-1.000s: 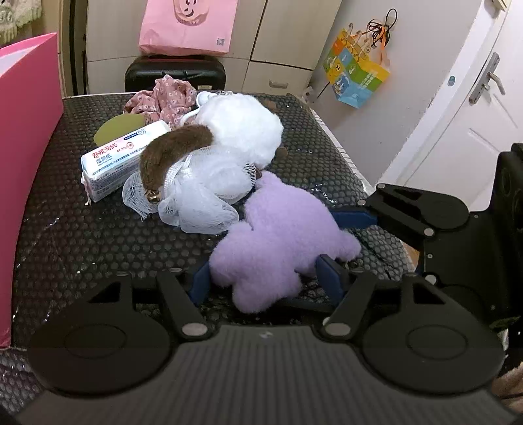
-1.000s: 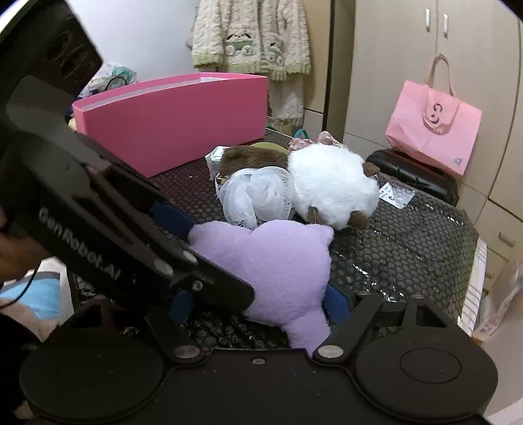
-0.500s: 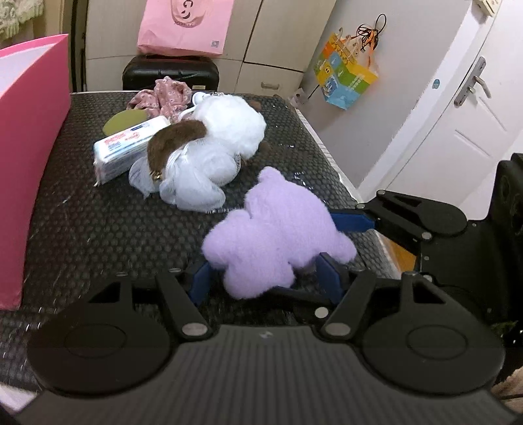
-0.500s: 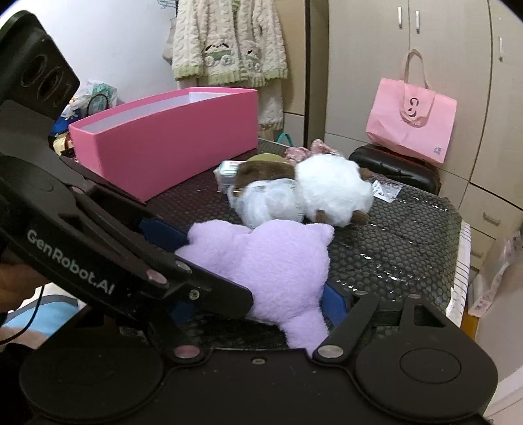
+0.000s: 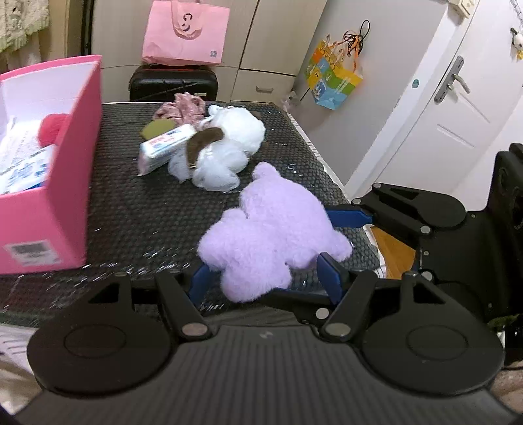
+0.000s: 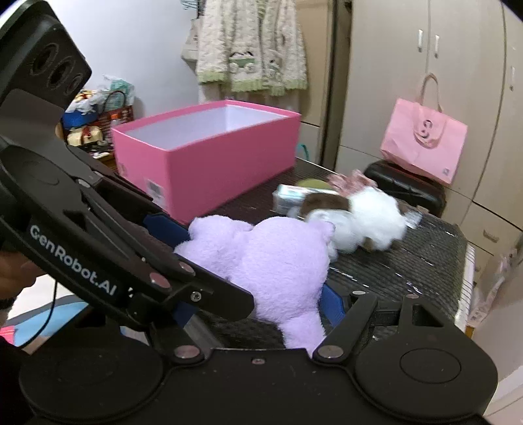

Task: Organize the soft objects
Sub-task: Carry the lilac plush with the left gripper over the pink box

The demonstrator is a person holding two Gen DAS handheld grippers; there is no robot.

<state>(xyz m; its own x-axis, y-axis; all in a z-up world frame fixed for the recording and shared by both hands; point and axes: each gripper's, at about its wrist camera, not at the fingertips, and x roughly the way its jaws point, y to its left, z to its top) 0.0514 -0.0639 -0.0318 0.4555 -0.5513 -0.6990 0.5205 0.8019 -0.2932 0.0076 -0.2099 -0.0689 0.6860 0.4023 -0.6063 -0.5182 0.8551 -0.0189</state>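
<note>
Plush (image 5: pixel 274 235) between the fingers of the left gripper (image 5: pixel 266 281) and the right gripper (image 6: pixel 261 304), above the mat (image 5: pixel 140 212). Box (image 5: pixel 75 170) on the mat, left of the plush in the left wrist view; packets and a ball (image 5: pixel 52 126) inside it. Beyond the plush, a heap: mesh puff (image 5: pixel 215 166), white toy (image 5: pixel 238 127), wipes pack (image 5: pixel 166 147) touching; cloth (image 5: pixel 179 109) behind. Case (image 5: pixel 173 83) past the mat's far edge, bag (image 5: pixel 186 31) on it.

Both grippers' fingers (image 5: pixel 330 278) closed, gripping.
</note>
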